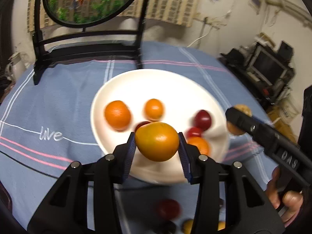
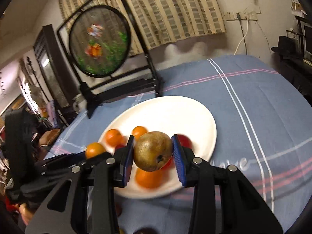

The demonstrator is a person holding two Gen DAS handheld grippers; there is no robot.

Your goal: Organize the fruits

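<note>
My left gripper is shut on an orange and holds it just above the near rim of a white plate. On the plate lie several oranges, such as the largest one, and red plums. My right gripper is shut on a brown pear above the same plate. In the left wrist view the right gripper comes in from the right with the pear, at the plate's right rim. The right wrist view shows the left gripper at the plate's left edge with its orange.
A blue striped tablecloth covers the table. A black-framed round goldfish screen stands behind the plate. A loose red plum and a yellow fruit lie on the cloth under my left gripper. Dark electronics stand beyond the table's right edge.
</note>
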